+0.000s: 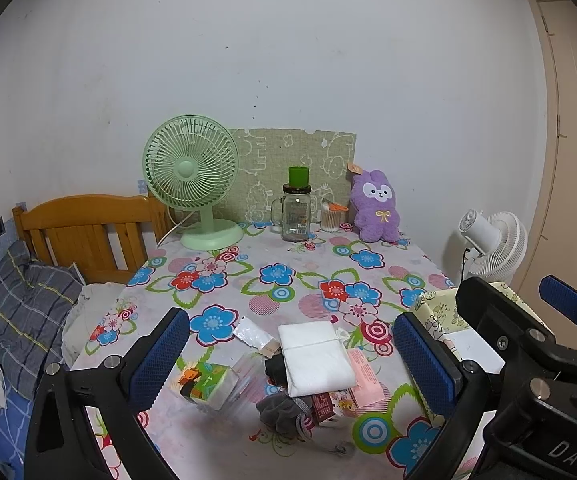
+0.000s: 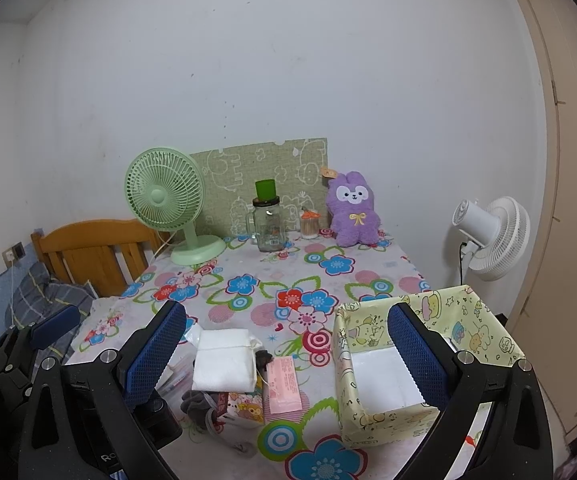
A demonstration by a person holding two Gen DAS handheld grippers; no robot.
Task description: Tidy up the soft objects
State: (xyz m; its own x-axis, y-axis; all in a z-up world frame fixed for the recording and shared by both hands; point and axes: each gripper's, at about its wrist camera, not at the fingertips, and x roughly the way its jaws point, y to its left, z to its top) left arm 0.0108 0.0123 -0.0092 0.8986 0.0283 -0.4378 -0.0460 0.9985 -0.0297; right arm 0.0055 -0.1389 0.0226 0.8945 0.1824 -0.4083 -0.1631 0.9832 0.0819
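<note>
On the flowered tablecloth (image 1: 288,276) against my white wall, a folded white cloth (image 1: 314,356) lies between the wide-spread fingers of my left gripper (image 1: 292,364). My right gripper (image 2: 288,360), equally wide, holds nothing; the yellow patterned box (image 2: 368,424) sits beneath its right finger.

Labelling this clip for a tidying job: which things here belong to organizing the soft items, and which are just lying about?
Part of the job:
white folded cloth
grey sock
pink packet
cartoon-print box, open and empty
left gripper and right gripper, both open

Just lying about:
green desk fan
glass jar
purple plush, possibly a later item
white fan
</note>
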